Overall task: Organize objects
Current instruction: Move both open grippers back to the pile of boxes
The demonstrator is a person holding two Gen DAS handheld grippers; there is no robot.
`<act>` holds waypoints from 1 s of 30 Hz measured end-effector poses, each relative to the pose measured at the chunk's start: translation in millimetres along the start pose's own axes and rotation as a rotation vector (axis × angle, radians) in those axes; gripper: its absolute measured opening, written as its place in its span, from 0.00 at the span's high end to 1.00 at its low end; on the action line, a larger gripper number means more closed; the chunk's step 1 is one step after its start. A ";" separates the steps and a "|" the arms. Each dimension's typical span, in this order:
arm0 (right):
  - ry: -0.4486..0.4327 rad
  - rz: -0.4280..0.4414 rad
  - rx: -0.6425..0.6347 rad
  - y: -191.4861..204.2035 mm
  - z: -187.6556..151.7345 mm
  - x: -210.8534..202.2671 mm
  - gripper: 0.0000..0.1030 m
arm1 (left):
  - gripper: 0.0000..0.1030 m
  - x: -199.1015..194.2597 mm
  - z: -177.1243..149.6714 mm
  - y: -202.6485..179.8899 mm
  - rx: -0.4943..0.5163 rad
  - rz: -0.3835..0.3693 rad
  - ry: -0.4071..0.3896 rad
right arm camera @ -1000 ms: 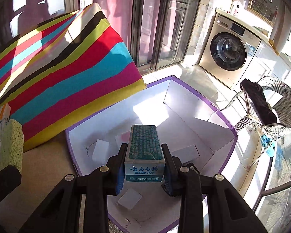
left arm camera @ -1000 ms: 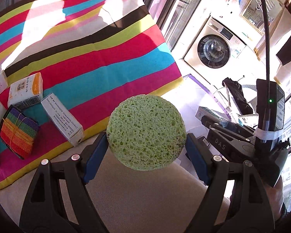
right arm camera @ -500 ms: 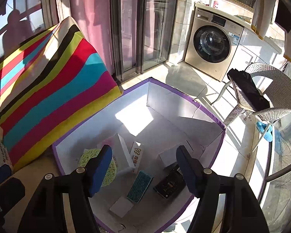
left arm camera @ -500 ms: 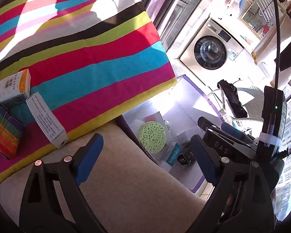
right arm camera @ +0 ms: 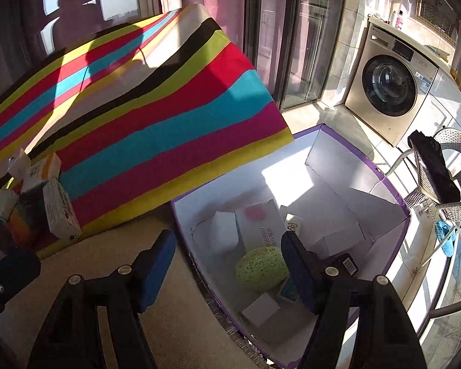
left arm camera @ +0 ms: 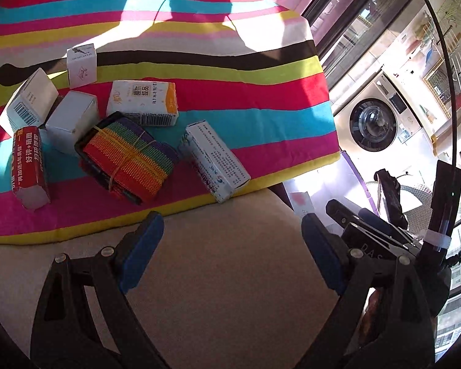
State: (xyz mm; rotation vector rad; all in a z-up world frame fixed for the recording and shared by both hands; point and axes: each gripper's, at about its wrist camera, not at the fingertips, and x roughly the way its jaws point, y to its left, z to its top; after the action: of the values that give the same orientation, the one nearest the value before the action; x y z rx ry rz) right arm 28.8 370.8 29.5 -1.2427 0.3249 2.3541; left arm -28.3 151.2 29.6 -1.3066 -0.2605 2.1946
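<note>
Both grippers empty, fingers spread wide: the left gripper (left arm camera: pixel 230 246) hovers above the bare tan counter (left arm camera: pixel 230 292) just short of the striped cloth (left arm camera: pixel 261 98); the right gripper (right arm camera: pixel 227 264) hangs over the counter edge beside the purple-rimmed box (right arm camera: pixel 396 203). Items left to sort lie on the cloth: a rainbow woven bundle (left arm camera: pixel 127 156) at the centre of the cluster, a long white carton (left arm camera: pixel 216 161) nearest the box, a red packet (left arm camera: pixel 29 166) farthest from it, and several small white boxes behind. In the box, a green sponge (right arm camera: pixel 261 267) rests among white cartons. The likely next step is a pick from the cloth; the long carton is best approached with fingers across its narrow width, clear of the bundle. Sunlit balcony room; washing machine (right arm camera: pixel 393 92) and wicker chair (right arm camera: pixel 445 196) stand beyond the box.
</note>
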 end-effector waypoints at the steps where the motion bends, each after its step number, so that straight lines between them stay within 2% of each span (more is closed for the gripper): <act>1: -0.005 0.013 -0.018 8.0 0.0 -1.5 0.30 | 0.10 -5.5 -1.4 8.0 -0.014 0.004 -0.008; 12: -0.046 0.153 -0.220 97.4 -8.0 -20.1 0.26 | 0.10 -55.2 -21.0 78.5 -0.152 0.060 -0.084; 19: -0.100 0.235 -0.432 154.7 -18.1 -32.4 0.21 | 0.10 -78.1 -29.3 110.2 -0.209 0.073 -0.119; 23: -0.112 0.277 -0.556 184.1 -19.3 -30.2 0.21 | 0.10 -85.4 -32.1 124.0 -0.241 0.076 -0.131; 30: -0.093 0.318 -0.666 216.8 -9.8 -13.1 0.21 | 0.10 -94.7 -32.4 142.7 -0.284 0.080 -0.150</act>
State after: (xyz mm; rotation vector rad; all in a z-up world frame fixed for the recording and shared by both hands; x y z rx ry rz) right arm -65.3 174.9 33.9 -1.4304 -0.3554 2.9138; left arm -18.9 -22.7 21.6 -1.3189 -0.6066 2.3933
